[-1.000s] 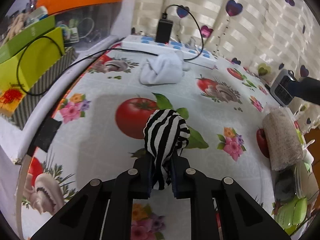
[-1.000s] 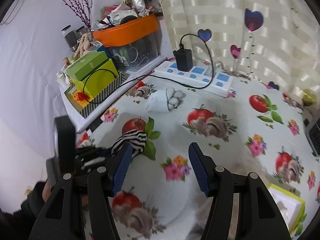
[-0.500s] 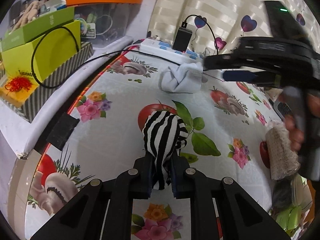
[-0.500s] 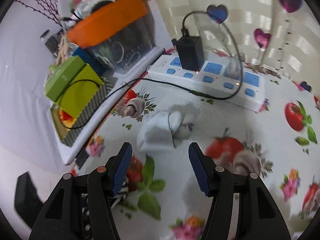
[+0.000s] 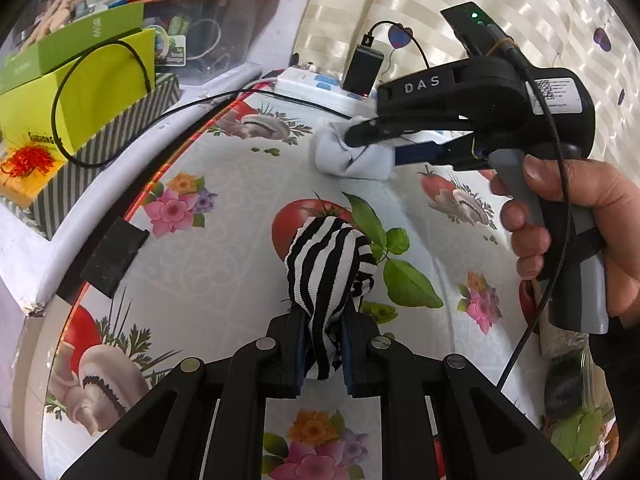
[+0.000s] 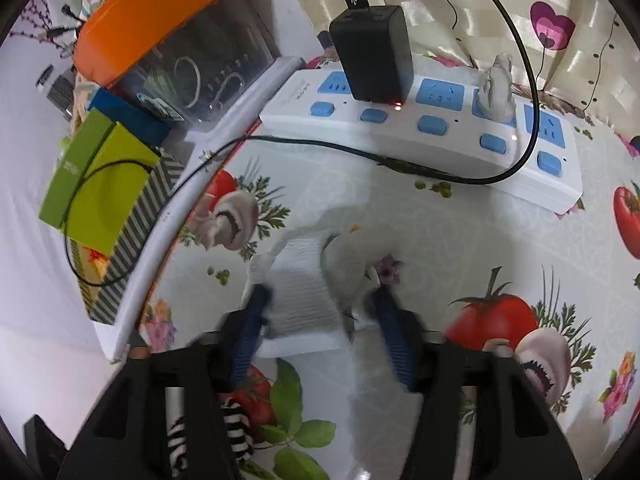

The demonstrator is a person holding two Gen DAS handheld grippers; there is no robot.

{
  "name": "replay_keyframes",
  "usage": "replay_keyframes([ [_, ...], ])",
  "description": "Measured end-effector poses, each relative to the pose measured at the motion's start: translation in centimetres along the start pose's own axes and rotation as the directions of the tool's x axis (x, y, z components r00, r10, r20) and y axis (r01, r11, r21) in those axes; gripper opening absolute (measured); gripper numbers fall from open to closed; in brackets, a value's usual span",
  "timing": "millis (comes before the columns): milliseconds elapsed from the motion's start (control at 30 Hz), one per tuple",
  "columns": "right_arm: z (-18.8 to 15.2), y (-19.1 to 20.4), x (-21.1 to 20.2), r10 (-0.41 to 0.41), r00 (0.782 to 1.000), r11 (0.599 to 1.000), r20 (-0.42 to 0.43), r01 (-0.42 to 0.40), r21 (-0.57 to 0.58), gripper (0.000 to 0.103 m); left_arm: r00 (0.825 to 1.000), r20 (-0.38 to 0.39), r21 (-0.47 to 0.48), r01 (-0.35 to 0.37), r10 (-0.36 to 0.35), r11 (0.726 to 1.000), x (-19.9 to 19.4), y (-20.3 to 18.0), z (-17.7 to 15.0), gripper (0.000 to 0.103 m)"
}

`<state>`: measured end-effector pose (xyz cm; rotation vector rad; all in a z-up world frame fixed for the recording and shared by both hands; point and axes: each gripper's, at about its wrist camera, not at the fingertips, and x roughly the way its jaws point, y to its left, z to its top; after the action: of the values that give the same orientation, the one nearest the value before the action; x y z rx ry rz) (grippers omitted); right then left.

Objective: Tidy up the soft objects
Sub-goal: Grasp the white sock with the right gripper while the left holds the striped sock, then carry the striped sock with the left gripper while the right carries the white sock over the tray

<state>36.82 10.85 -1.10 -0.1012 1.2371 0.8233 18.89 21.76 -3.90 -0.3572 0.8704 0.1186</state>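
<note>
the black-and-white striped sock (image 5: 328, 276) is pinched between the pressed-together fingers of the left gripper (image 5: 323, 354); its rolled end bulges out past the fingertips, over the printed tomato on the table (image 5: 224, 264), toward the table's left edge. from the right wrist view only a bit of the same striped fabric shows at the bottom, under the gripper's left arm.

further back, near the rear edge of the table, lies the white sock bundle (image 6: 308, 292). the right gripper (image 6: 320, 300) has its blue-padded fingers spread to either side of that bundle, the left pad at the bundle's left side and the right pad at its right side; the fingers are blurred, and i cannot tell whether the pads already press the cloth. from the left wrist view the same gripper reaches in from the right, its tip over the white bundle, with the person's right hand (image 5: 576, 216) wrapped around the grey handle.

just behind the white bundle, along the rear edge, sits a white power strip (image 6: 420, 136) with blue sockets and switches and a black charger (image 6: 374, 54) plugged into it; a black cable (image 6: 320, 146) runs across in front of the strip and off the table's left edge. beside that left edge stands a yellow-green box (image 5: 72, 88) on a striped box, with an orange-lidded bin (image 6: 160, 16) behind.
</note>
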Motion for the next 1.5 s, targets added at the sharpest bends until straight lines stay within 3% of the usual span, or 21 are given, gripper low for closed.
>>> replay_keyframes([
  [67,-0.3,0.1,-0.5,-0.008,1.000,1.000,0.013,0.008,-0.009,0.033,1.000,-0.001,-0.005,0.004,-0.004,1.000,0.0,0.1,0.0,0.014],
  [167,-0.9,0.0,-1.3,-0.002,1.000,1.000,0.019,0.002,-0.020,0.026,1.000,-0.003,-0.012,0.006,-0.006,1.000,-0.2,0.1,0.1,0.014],
  [400,-3.3,-0.8,-5.8,0.027,0.998,0.999,0.051,-0.026,-0.032,0.024,1.000,0.012,-0.006,0.017,-0.016,1.000,-1.8,-1.0,-0.1,0.014],
  [667,-8.0,-1.0,-13.3,0.076,0.986,0.996,0.147,-0.068,-0.061,0.024,0.998,0.053,0.049,0.030,-0.033,0.998,-5.2,-4.1,-0.8,0.014],
  [1100,-17.5,-3.3,-24.7,0.119,0.935,0.993,0.334,-0.107,-0.056,0.024,0.987,0.108,0.145,0.103,-0.119,0.984,-11.4,-10.9,-2.8,0.014],
  [1500,-25.1,-8.3,-31.2,0.075,0.882,0.994,0.466,-0.101,0.031,0.024,0.975,0.107,0.264,0.163,-0.197,0.951,-14.4,-17.7,-5.0,0.014],
])
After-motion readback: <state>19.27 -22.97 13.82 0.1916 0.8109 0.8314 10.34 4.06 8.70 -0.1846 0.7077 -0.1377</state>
